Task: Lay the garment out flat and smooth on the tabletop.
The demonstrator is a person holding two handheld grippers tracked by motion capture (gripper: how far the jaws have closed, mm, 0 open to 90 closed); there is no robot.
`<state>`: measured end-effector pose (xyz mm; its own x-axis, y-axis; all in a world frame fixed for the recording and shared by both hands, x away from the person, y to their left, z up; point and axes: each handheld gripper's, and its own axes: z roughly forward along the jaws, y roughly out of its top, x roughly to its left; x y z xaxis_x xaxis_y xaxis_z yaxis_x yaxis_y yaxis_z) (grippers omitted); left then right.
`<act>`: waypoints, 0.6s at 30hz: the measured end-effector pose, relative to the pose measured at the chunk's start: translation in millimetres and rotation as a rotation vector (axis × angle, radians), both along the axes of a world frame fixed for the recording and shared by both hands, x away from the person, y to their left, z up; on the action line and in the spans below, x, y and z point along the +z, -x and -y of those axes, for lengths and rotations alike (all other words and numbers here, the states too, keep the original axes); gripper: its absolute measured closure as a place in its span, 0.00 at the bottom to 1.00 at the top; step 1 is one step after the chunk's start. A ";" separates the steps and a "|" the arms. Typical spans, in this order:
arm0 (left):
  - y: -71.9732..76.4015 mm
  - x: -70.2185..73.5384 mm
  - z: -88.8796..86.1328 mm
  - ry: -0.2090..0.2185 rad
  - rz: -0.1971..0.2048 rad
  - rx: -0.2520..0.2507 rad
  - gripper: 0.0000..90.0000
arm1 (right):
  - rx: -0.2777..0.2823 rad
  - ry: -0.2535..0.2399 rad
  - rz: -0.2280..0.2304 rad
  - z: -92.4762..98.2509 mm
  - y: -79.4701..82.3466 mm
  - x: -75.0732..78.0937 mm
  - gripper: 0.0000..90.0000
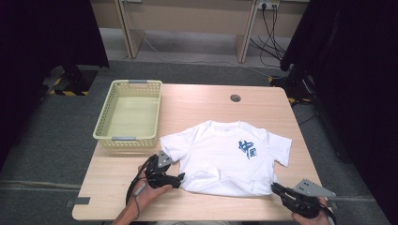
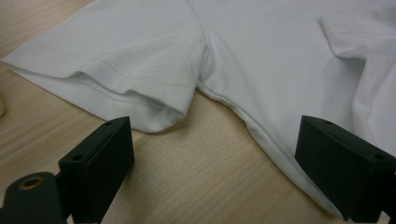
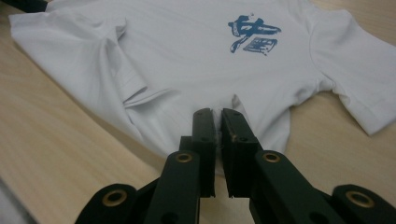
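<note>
A white T-shirt (image 1: 220,159) with a blue print (image 1: 247,149) lies front up on the wooden table (image 1: 197,101), its lower part bunched towards the near edge. My left gripper (image 1: 179,179) stands open by the shirt's left side. In the left gripper view its jaws (image 2: 215,144) straddle bare wood just below the sleeve (image 2: 116,70), and the right jaw reaches over the shirt's side edge. My right gripper (image 1: 274,186) is at the shirt's near right corner. In the right gripper view it (image 3: 218,116) is shut on a thin fold of the shirt's (image 3: 187,60) hem.
A pale yellow plastic basket (image 1: 127,140) stands at the table's left, just behind the left gripper. A round cable hole (image 1: 235,98) sits near the far edge. Desk legs and cables stand on the floor beyond the table.
</note>
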<state>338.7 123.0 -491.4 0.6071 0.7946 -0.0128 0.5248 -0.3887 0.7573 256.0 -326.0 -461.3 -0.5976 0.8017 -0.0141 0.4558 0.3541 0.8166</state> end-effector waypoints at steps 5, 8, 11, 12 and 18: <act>0.0 0.0 -0.1 0.000 0.000 0.000 0.12 | -0.032 0.014 -0.014 13.2 16.7 -7.1 0.94; 0.0 0.1 -0.2 0.000 -0.001 0.000 0.12 | -0.041 0.001 -0.028 16.4 18.7 -7.8 0.86; -0.4 1.1 -0.3 -0.016 0.022 -0.024 0.12 | -0.074 -0.037 -0.020 16.2 15.4 -0.7 0.68; 0.0 2.6 0.1 -0.025 0.041 -0.027 0.12 | -0.085 -0.039 -0.014 15.3 12.8 1.7 0.62; 0.4 9.2 7.0 0.000 0.055 -0.039 0.13 | -0.093 0.000 -0.033 1.1 -16.0 10.0 0.49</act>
